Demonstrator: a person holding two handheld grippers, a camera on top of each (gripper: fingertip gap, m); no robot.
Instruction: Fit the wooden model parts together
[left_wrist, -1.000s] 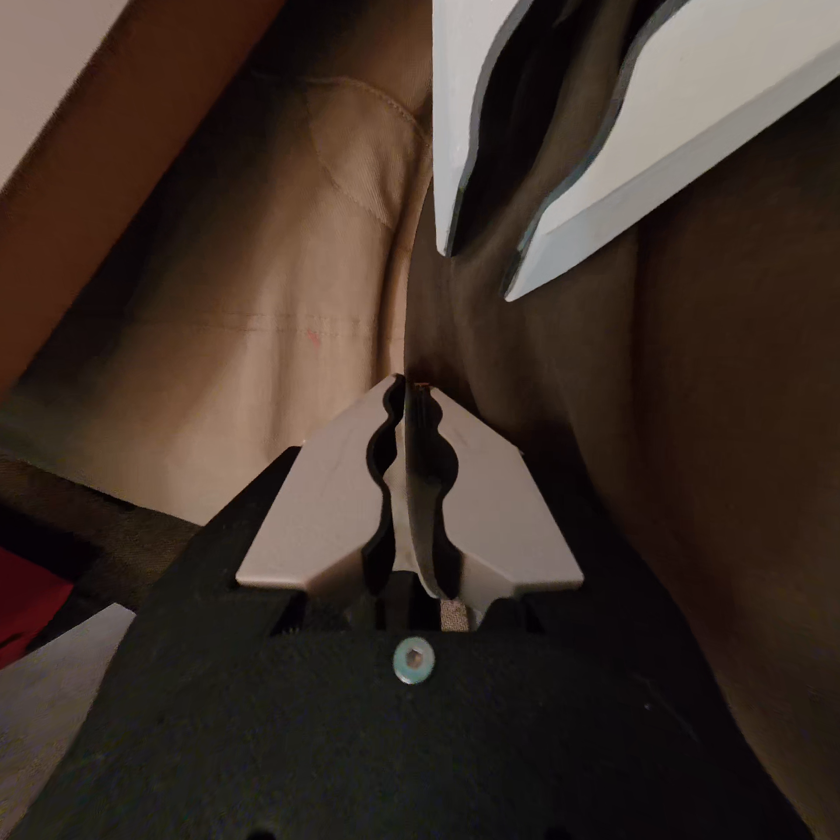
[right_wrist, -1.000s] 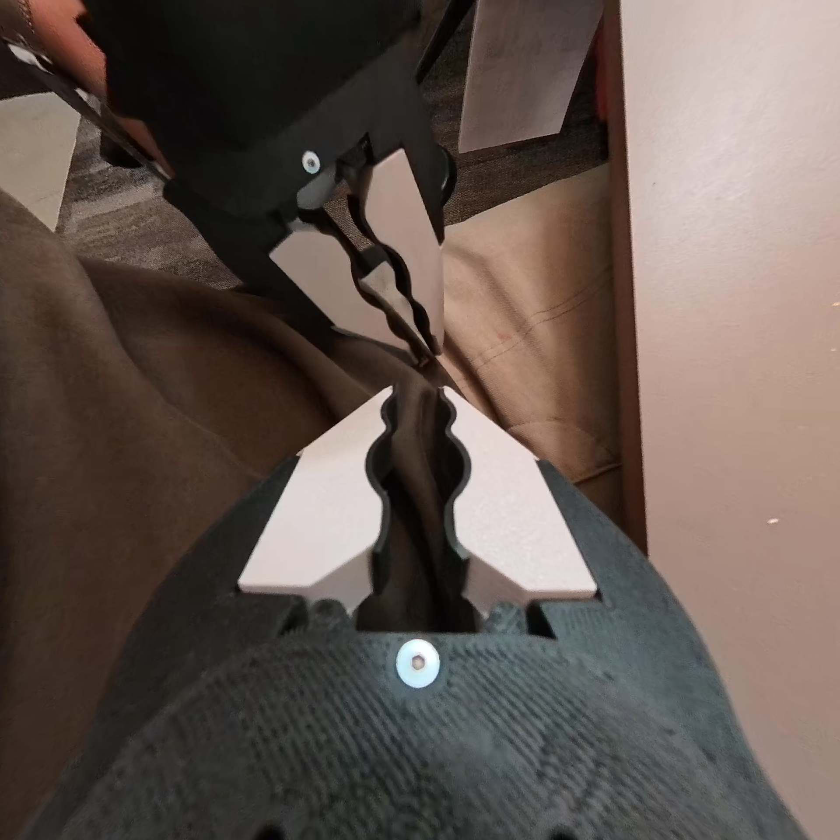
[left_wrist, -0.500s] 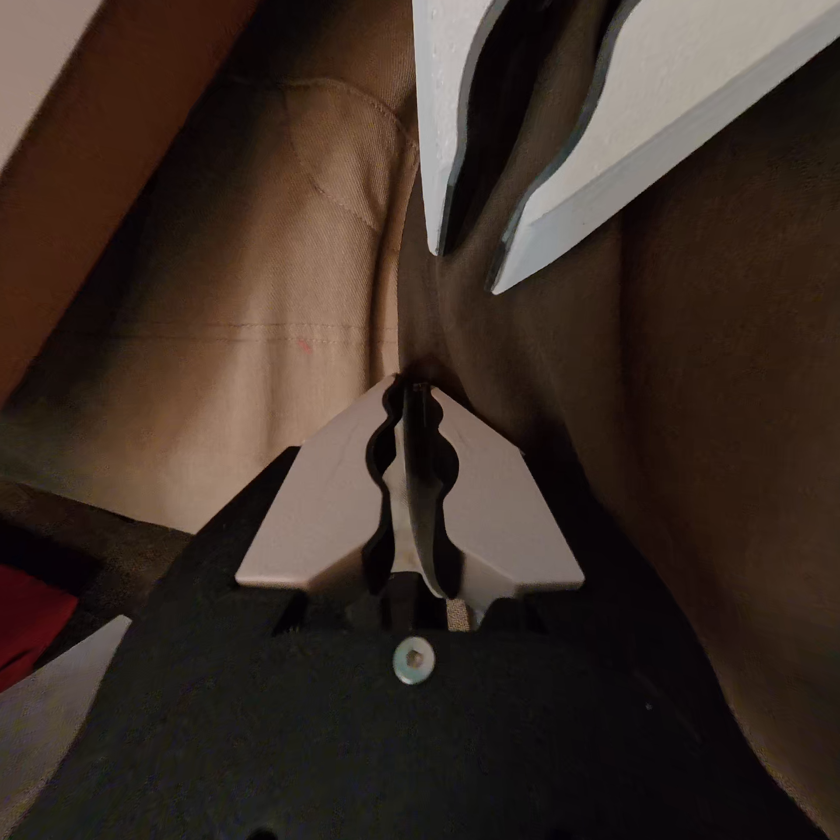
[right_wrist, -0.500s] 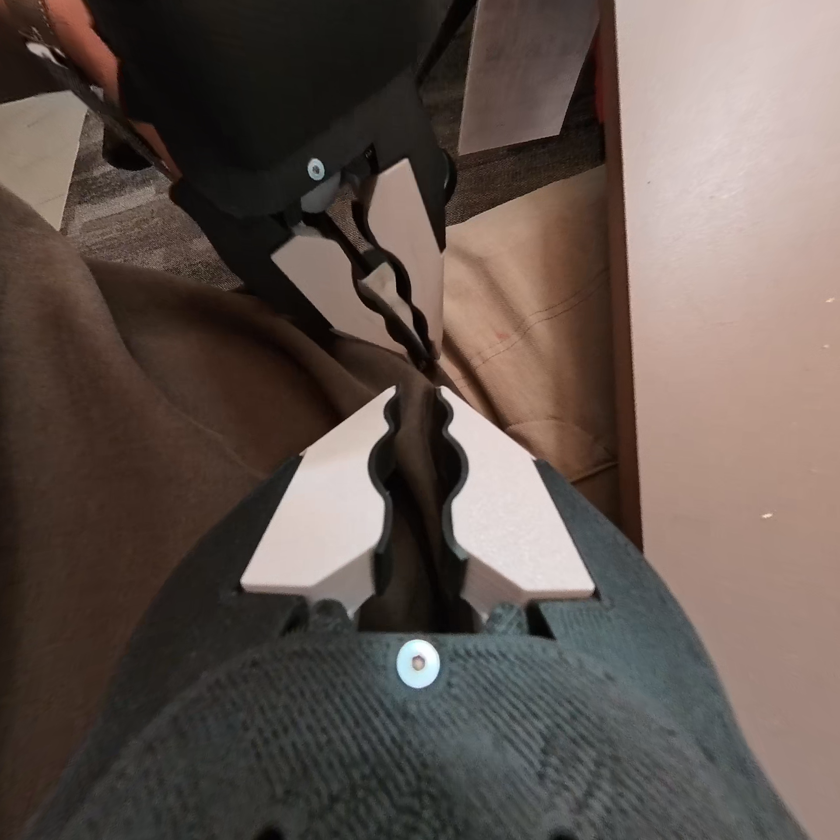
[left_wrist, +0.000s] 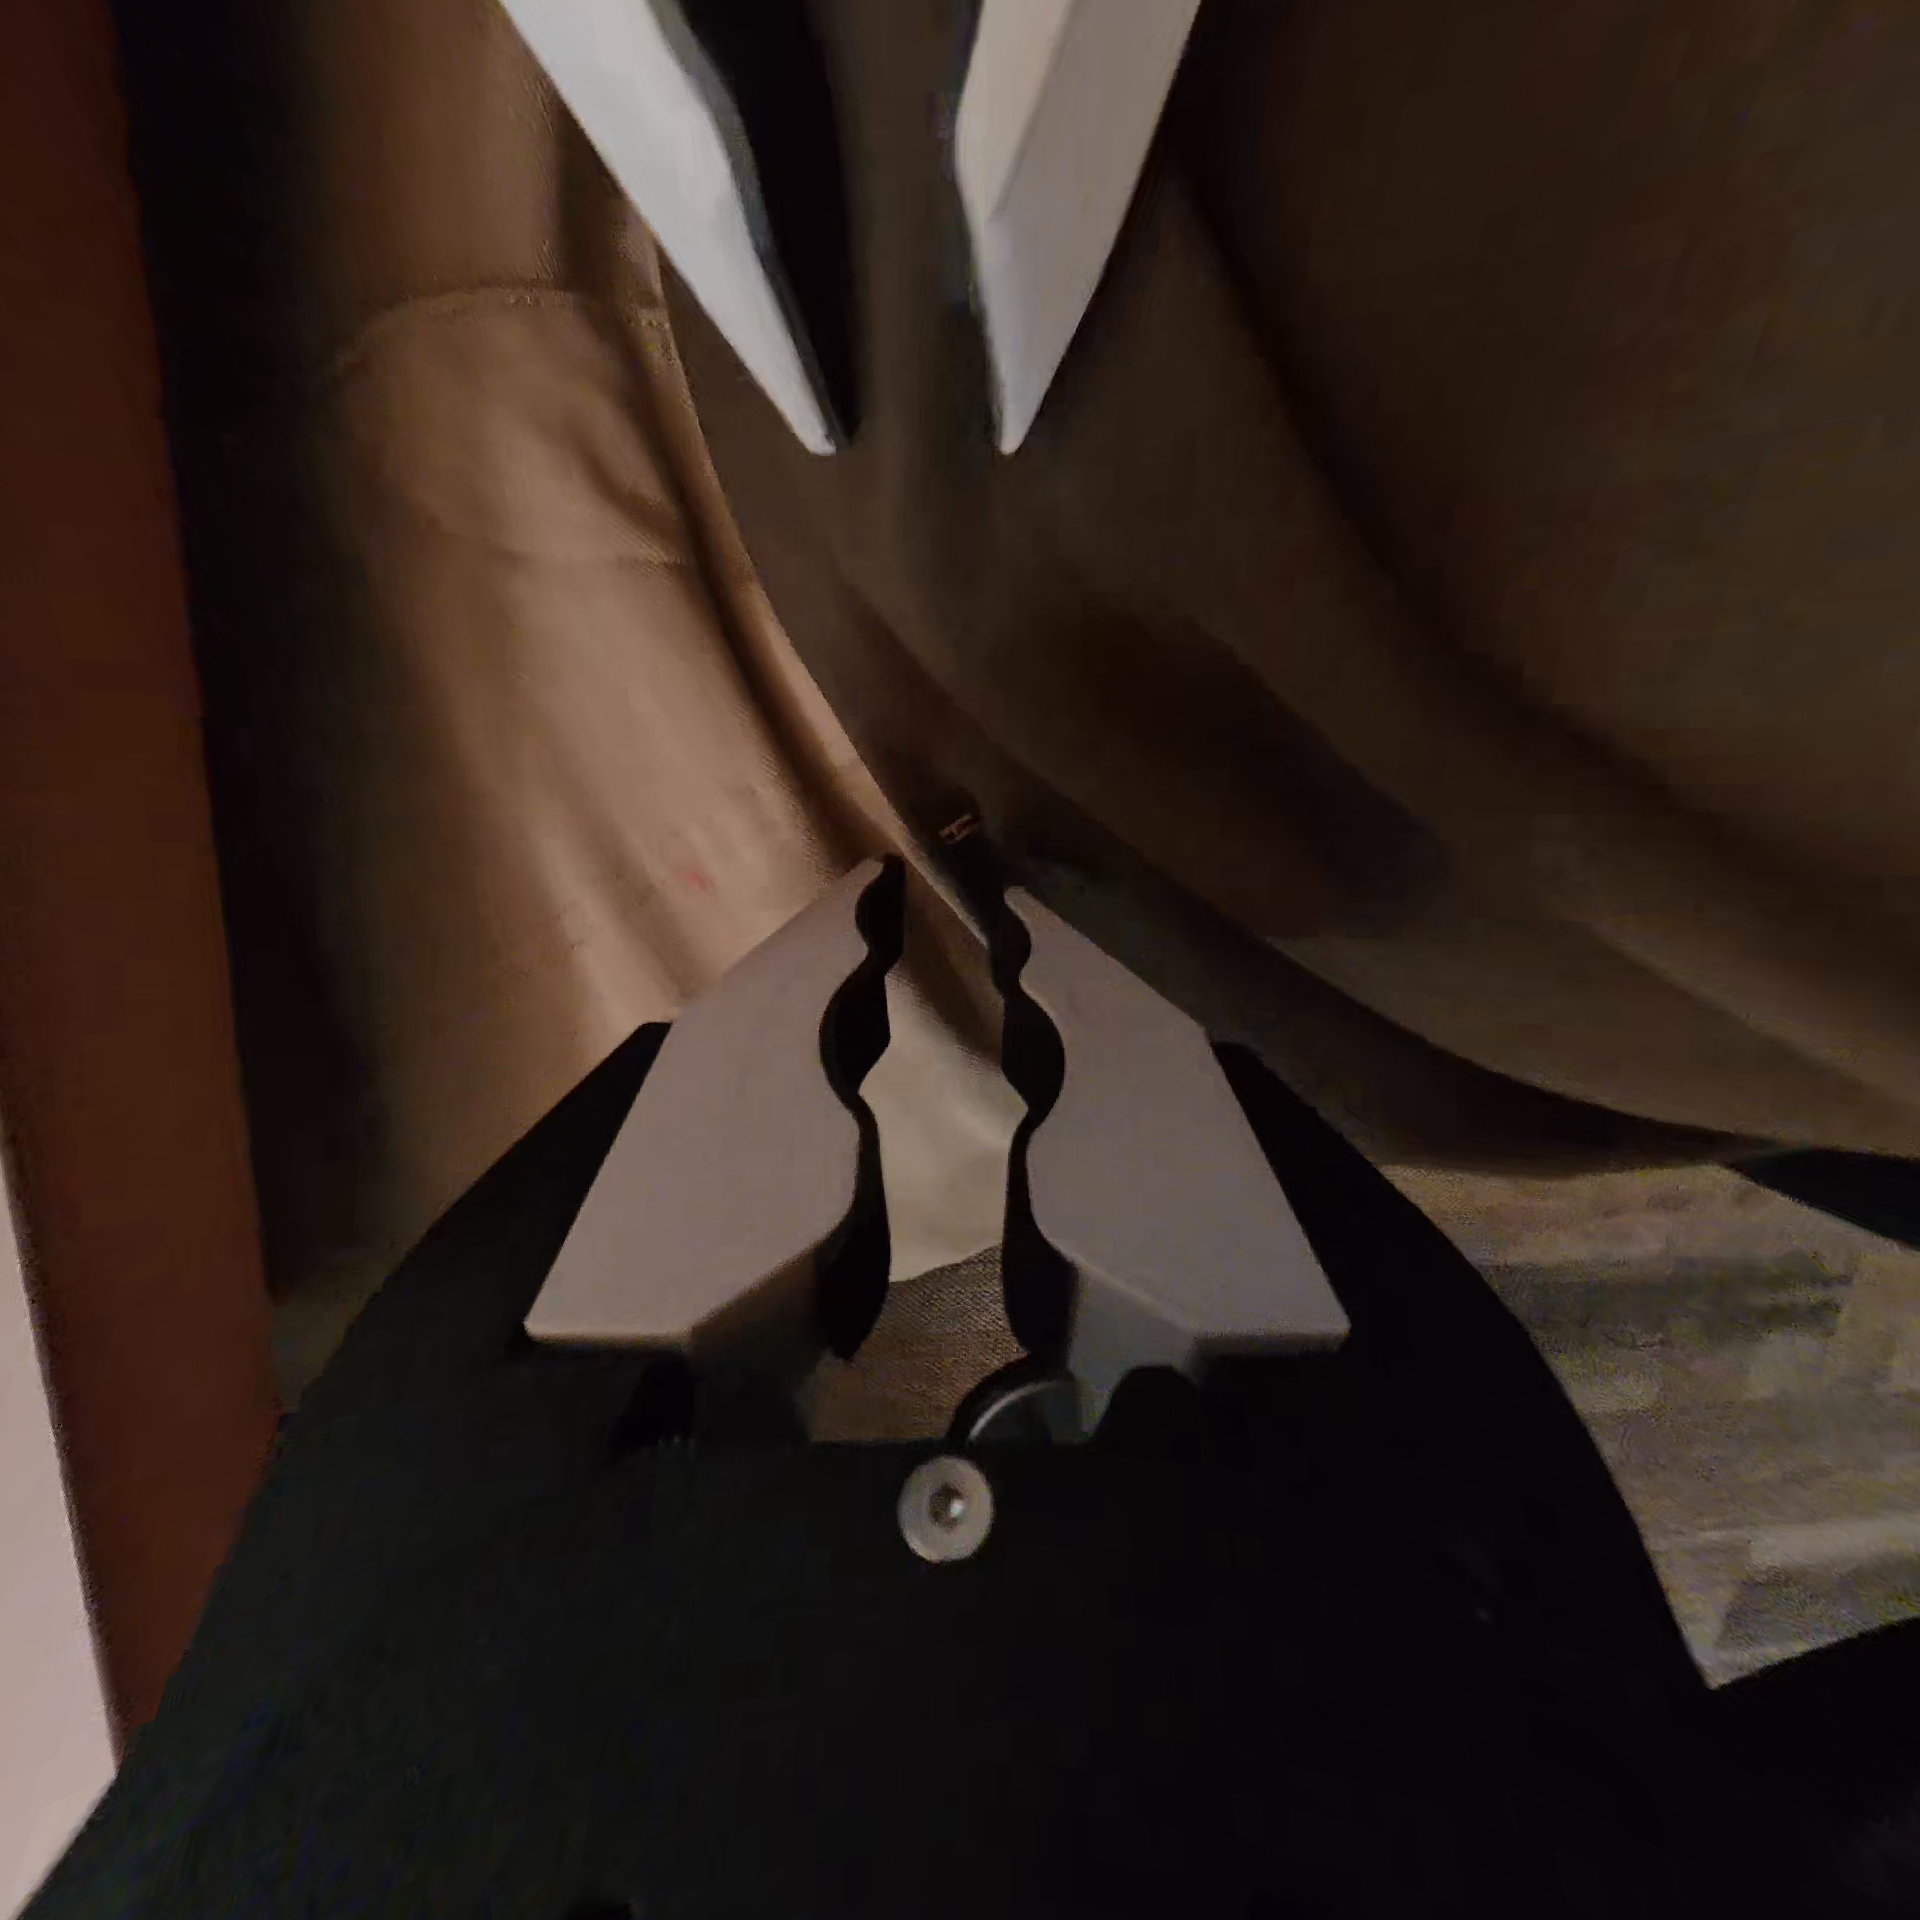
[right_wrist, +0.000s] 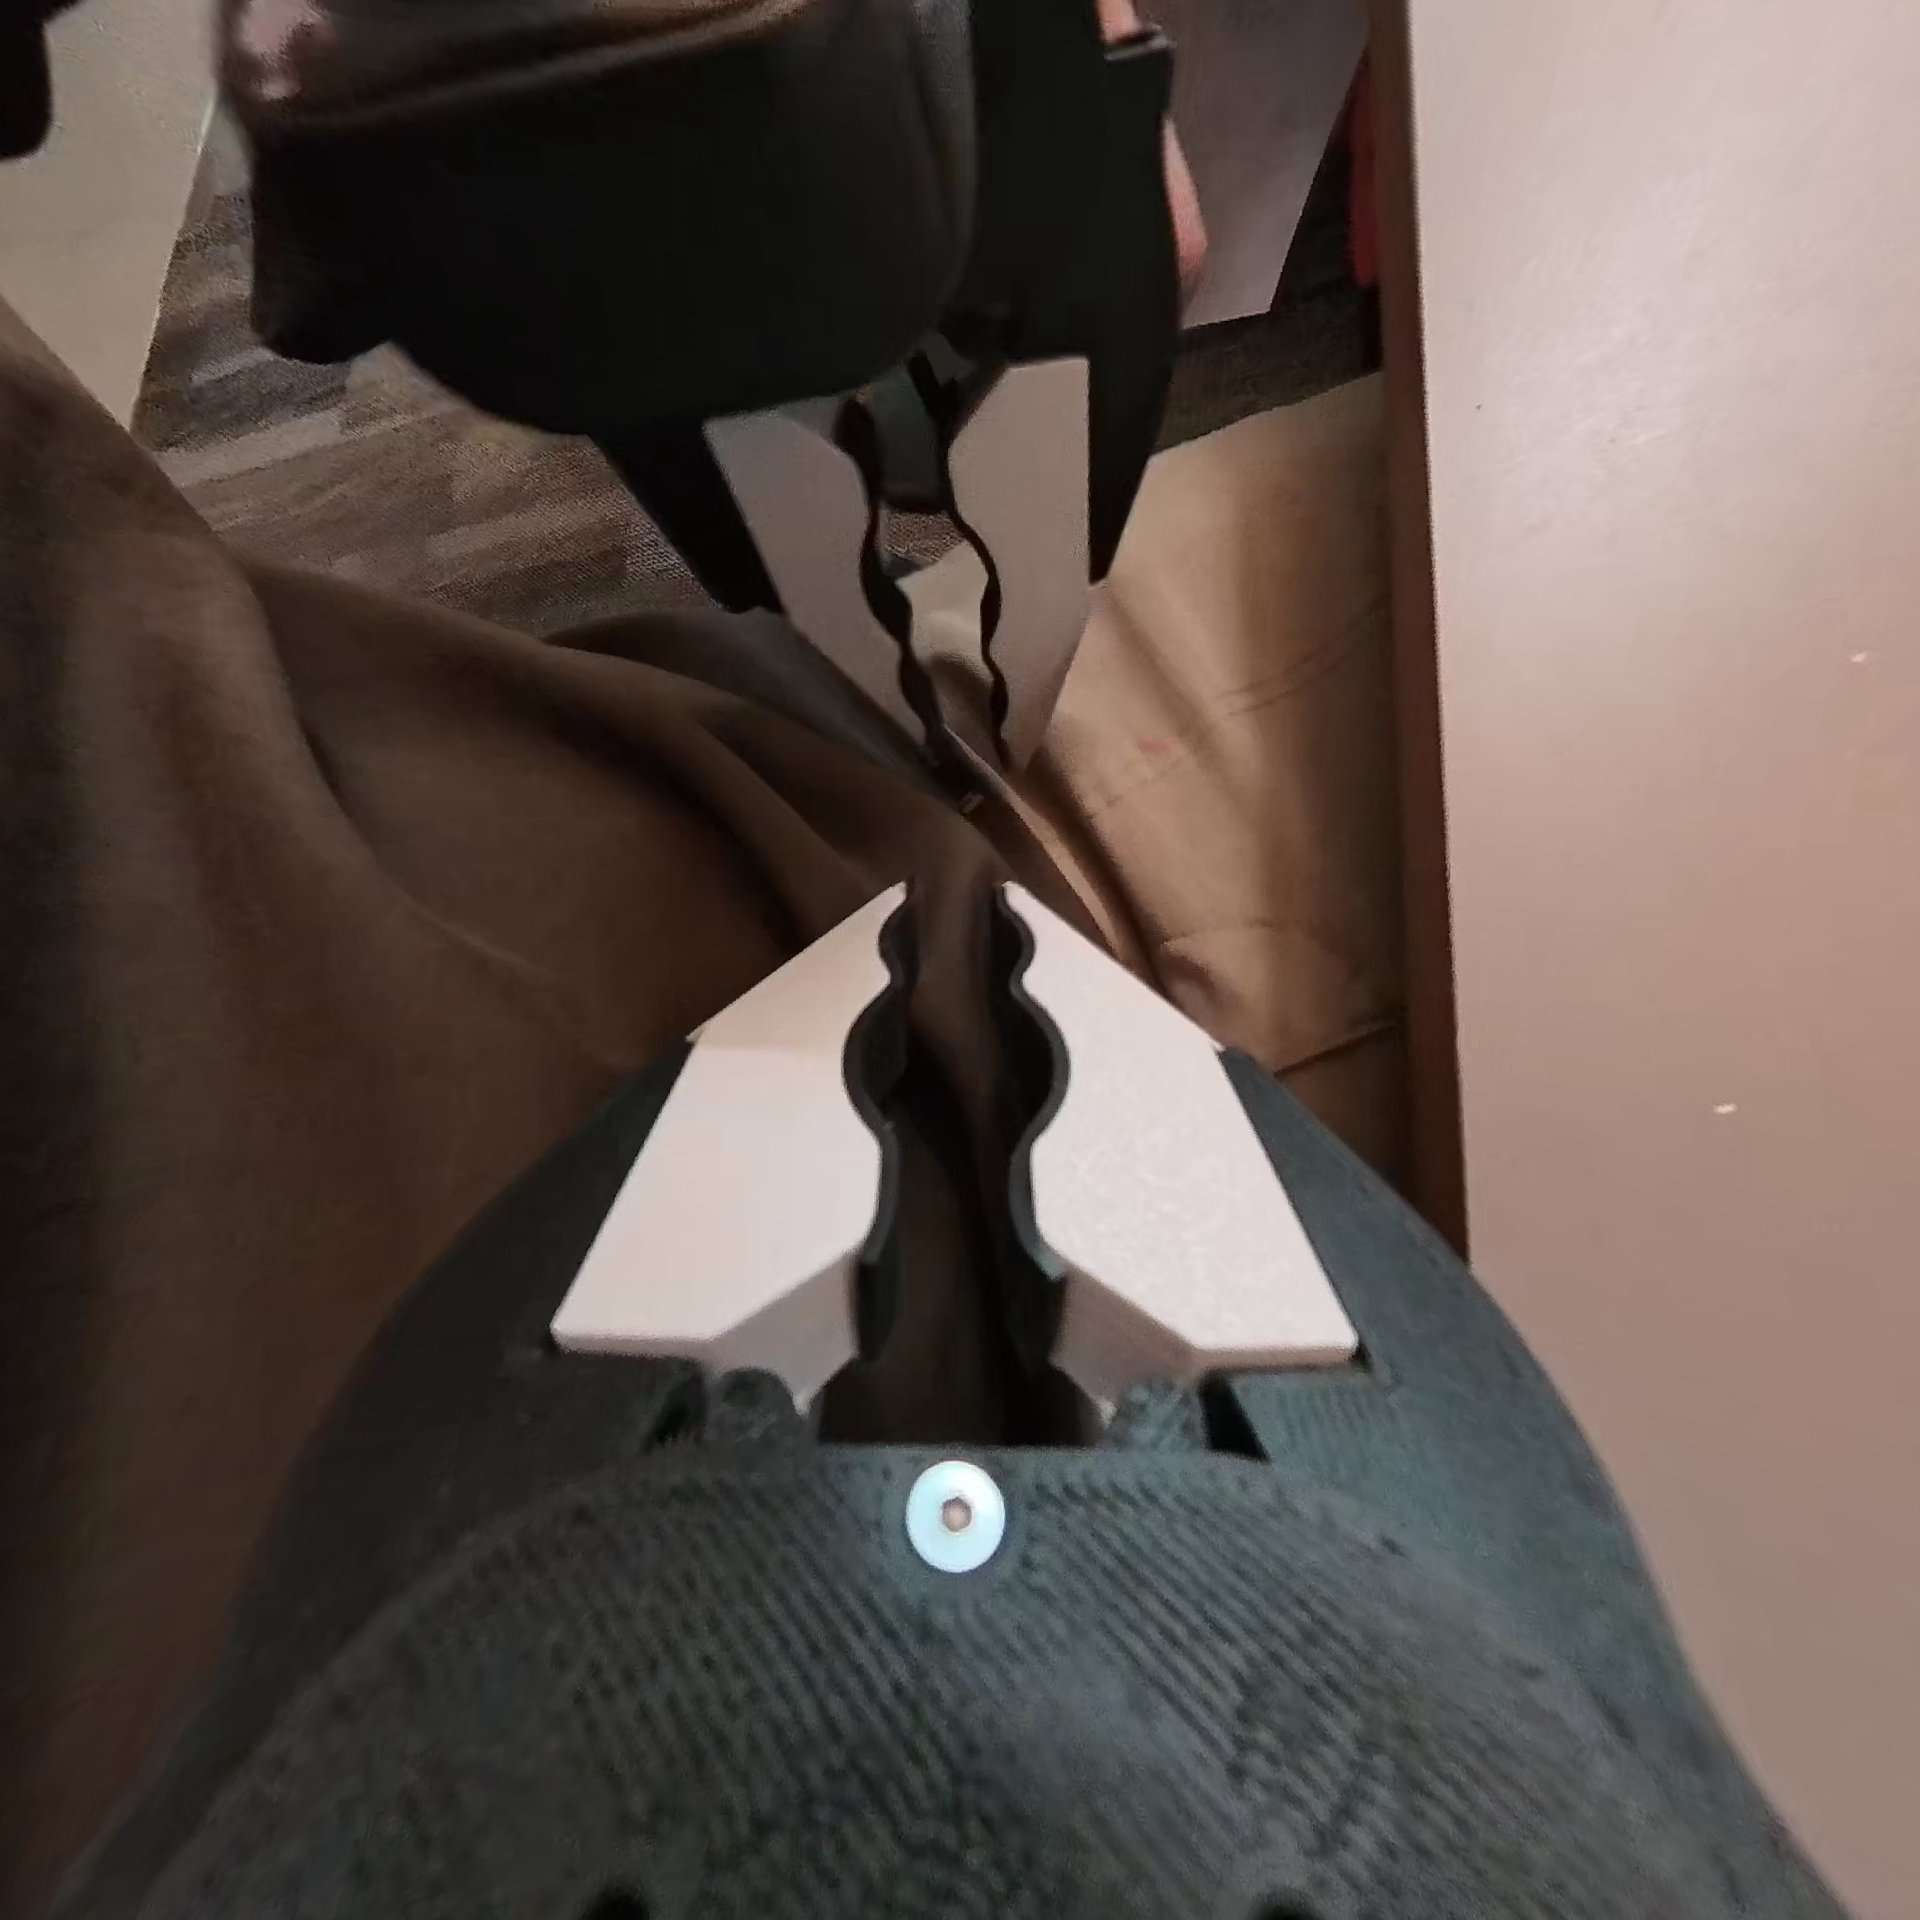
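My left gripper (left_wrist: 948, 881) is open, its jaws a narrow gap apart with nothing clamped between them. It hangs over a person's lap, where brown cloth (left_wrist: 1455, 520) meets tan trousers (left_wrist: 499, 727). A small thin dark tip (left_wrist: 961, 826) shows just past its fingertips at the cloth's edge; I cannot tell if it is a wooden part. My right gripper (right_wrist: 958, 894) faces it tip to tip, is slightly open and holds nothing, with brown cloth showing through the gap. Each gripper shows in the other's view, the right (left_wrist: 914, 449) and the left (right_wrist: 971, 743).
A pale tabletop (right_wrist: 1662, 727) with a brown wooden edge (right_wrist: 1418, 623) runs along the right in the right wrist view. Grey patterned carpet (right_wrist: 395, 457) lies beyond the lap. A hand (right_wrist: 1184, 197) holds the left gripper's black body. One gripper's finger ends stand about 8 centimeters off the other's.
My left gripper has opened: the thin flat piece it was clamping edge-on is no longer between its jaws. Both grippers have turned to face each other more squarely.
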